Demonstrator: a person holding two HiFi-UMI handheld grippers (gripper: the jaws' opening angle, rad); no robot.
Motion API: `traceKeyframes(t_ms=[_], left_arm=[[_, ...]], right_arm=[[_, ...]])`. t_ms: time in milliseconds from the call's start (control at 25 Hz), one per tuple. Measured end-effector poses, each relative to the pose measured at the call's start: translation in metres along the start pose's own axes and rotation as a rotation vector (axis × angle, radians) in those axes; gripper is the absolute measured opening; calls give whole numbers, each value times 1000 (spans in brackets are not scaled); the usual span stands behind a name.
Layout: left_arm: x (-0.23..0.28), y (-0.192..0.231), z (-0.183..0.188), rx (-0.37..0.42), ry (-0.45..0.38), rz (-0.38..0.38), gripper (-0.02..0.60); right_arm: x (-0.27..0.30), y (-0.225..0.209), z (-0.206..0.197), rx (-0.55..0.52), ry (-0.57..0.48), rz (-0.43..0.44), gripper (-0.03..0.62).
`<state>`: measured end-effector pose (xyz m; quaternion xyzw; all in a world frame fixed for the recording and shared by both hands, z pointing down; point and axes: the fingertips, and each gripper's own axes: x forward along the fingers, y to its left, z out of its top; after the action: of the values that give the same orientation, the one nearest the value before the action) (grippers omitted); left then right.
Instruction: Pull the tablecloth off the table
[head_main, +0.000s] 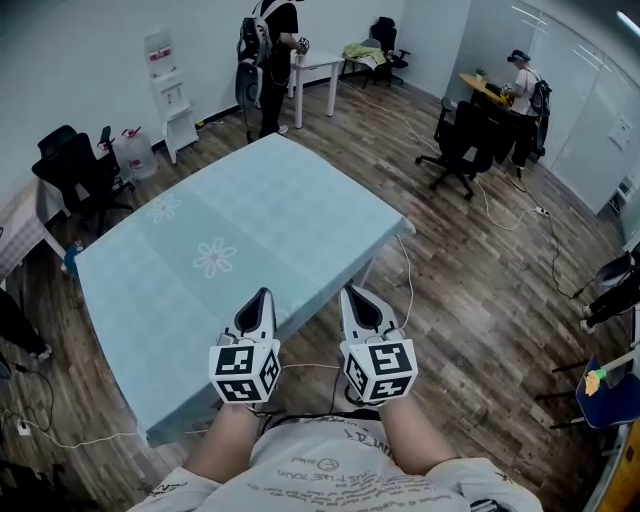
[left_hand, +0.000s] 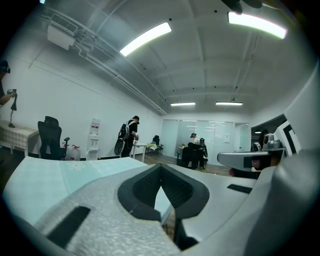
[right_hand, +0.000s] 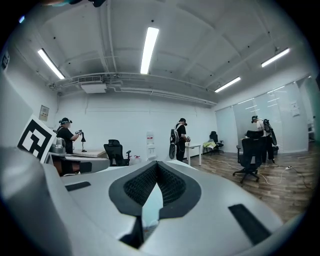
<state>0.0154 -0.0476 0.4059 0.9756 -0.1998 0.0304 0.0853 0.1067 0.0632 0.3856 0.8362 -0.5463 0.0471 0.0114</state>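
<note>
The tablecloth (head_main: 240, 220) is spread flat over the whole worktop. It is pale blue with a flower print (head_main: 214, 257) near the middle, and its near edge hangs over the side facing you. At the far left of that edge the near-left corner (head_main: 150, 432) droops lowest. That is loose fabric, but it is off to the side of both hands.

Your left tongs (head_main: 262, 296) point level at the hanging edge with the jaws pressed fully together. In the left gripper view the tips (left_hand: 160, 167) meet with no fold of cloth showing between them, so I judge them empty.

Your right tongs (head_main: 351, 292) sit just beside them at the same edge, shut the same way (right_hand: 157, 163). Again no fabric is visibly pinched.

Expect the cloth to be light, thin and limp. It will bunch and stretch rather than slide as one sheet, and it may drag on the worktop. Nothing stands on it, so there is nothing to tip over.

Open both tongs and take a good fold of the hem rather than just the very edge, with the hands set wider apart. Further right, the near-right corner (head_main: 404, 226) hangs beside a bare leg (head_main: 371, 270), where the cloth could catch as it comes off.
</note>
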Motion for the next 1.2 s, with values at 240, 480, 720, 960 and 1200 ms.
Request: traceKeyframes(t_ms=[240,480,720,960,1200], left_arm=[[0,43,-12,-24,31,107,9],[7,74,-13,-28,22,232,9],[32,111,-9,-35,18,354,9],[85,133,-11,-46,50,470,9],[136,164,-7,-57,74,589,9]], right_arm=[[42,11,-8,-7,26,59,14],[86,4,-8,-5,25,130,14],[151,1,-4,1,24,219,14],[224,-29,-7,5,58,299,14],[303,-54,-9,-20,100,382,14]])
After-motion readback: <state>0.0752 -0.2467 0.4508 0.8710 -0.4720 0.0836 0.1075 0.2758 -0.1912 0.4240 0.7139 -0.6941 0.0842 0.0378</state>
